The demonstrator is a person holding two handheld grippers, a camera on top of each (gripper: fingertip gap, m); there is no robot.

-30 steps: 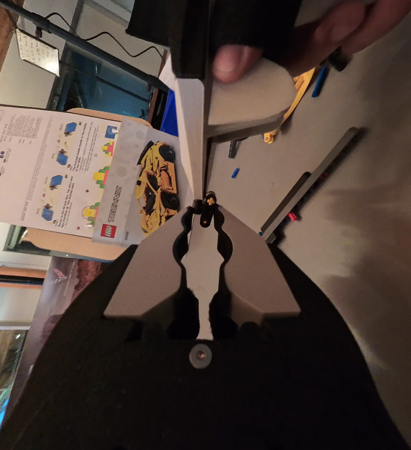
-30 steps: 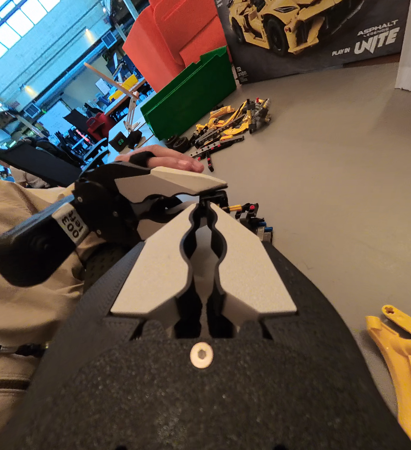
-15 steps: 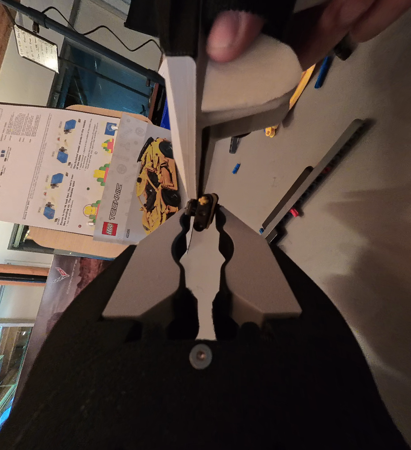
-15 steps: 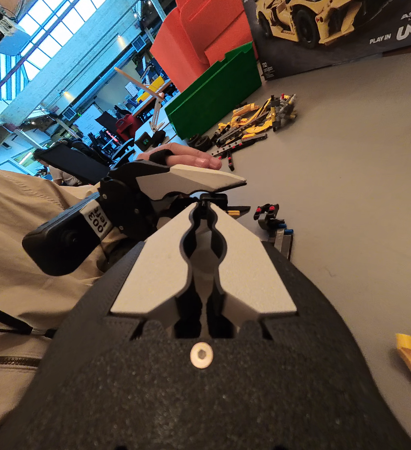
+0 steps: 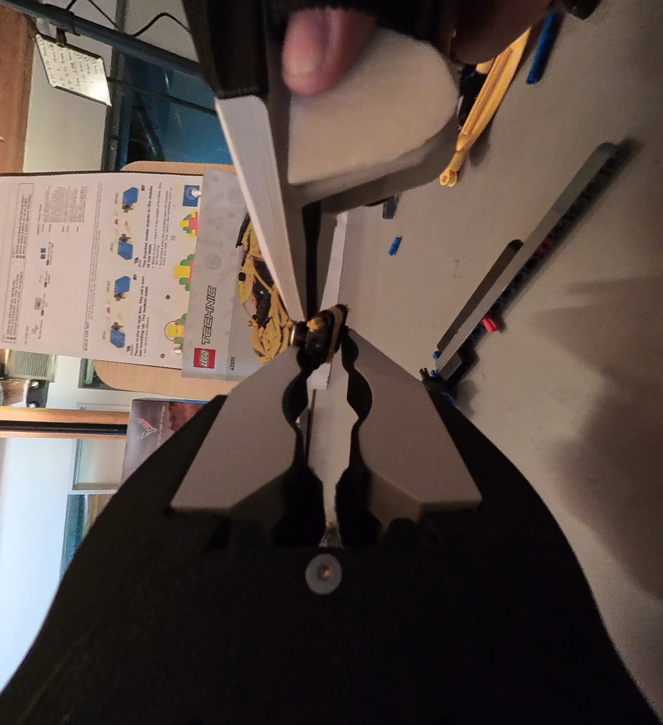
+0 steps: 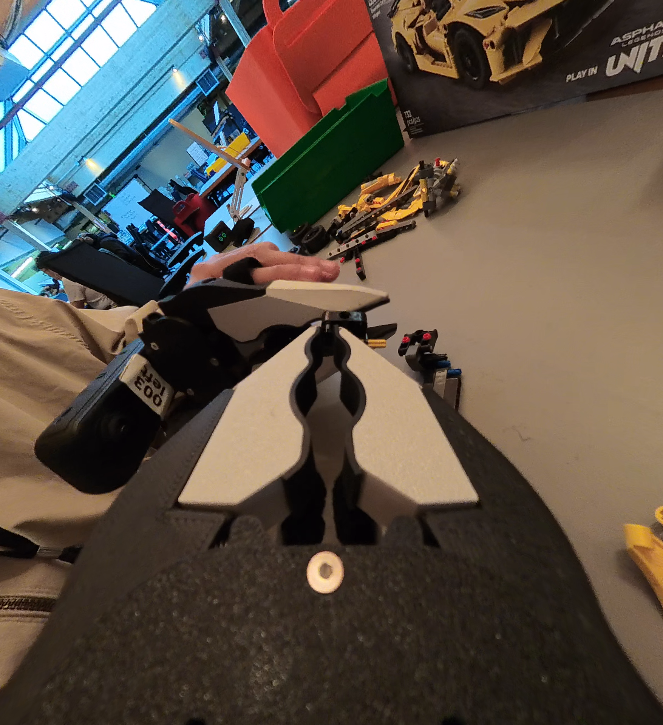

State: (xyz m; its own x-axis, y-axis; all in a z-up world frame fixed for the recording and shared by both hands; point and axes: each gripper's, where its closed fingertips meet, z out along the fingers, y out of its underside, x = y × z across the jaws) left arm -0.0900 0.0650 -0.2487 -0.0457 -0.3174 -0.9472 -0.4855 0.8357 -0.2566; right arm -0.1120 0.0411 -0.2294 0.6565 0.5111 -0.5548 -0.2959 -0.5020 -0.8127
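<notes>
Both tongs meet tip to tip over the grey bench [image 6: 557,314], each pinching a tiny building-toy part. Left tongs [image 5: 324,337] are closed almost fully on a small black-and-yellow pin assembly [image 5: 320,331], held at the very tips, probably so it stays exposed to the other tool. Right tongs [image 6: 331,331], likewise nearly closed, grip a small black connector with a hole [image 6: 343,317] at their tips. In the right wrist view the left tool's upper finger sits directly above that connector, so the two parts seem touching or just apart; I cannot tell which. A hand [image 6: 278,266] steadies the left tool. Just beside the tips lies a black-and-grey sub-assembly [image 6: 428,357]; farther off, a partly built yellow car [image 6: 400,200], a green bin [image 6: 329,157] and the kit box [image 6: 518,59]. An instruction booklet [image 5: 220,282] stands propped beyond the left tongs.
</notes>
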